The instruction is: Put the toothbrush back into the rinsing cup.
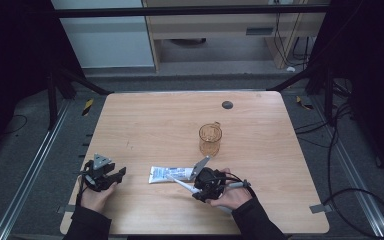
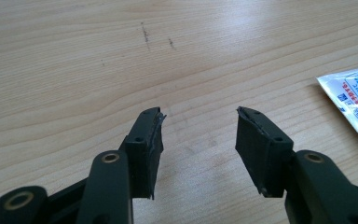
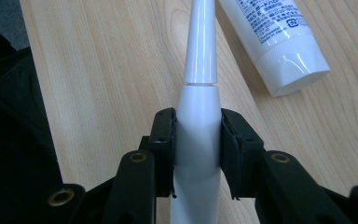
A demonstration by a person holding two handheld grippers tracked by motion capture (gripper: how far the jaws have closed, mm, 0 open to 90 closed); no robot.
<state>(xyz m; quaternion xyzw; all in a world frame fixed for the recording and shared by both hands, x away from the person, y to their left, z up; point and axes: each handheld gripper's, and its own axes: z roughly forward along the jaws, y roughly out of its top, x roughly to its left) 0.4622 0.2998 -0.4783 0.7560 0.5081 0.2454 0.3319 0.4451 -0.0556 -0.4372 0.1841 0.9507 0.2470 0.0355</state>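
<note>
Right gripper view: the right gripper (image 3: 197, 140) has its jaws clamped on the white electric toothbrush (image 3: 198, 140), long axis running up the frame centre, neck toward the top edge. The toothpaste tube (image 3: 270, 42) at upper right carries small blue print, too fine to read, cap end pointing lower right. High view: the left gripper (image 1: 116, 176), lower left, stands part open and empty over bare table (image 1: 145, 125); an amber mug (image 1: 210, 138) sits centre.
</note>
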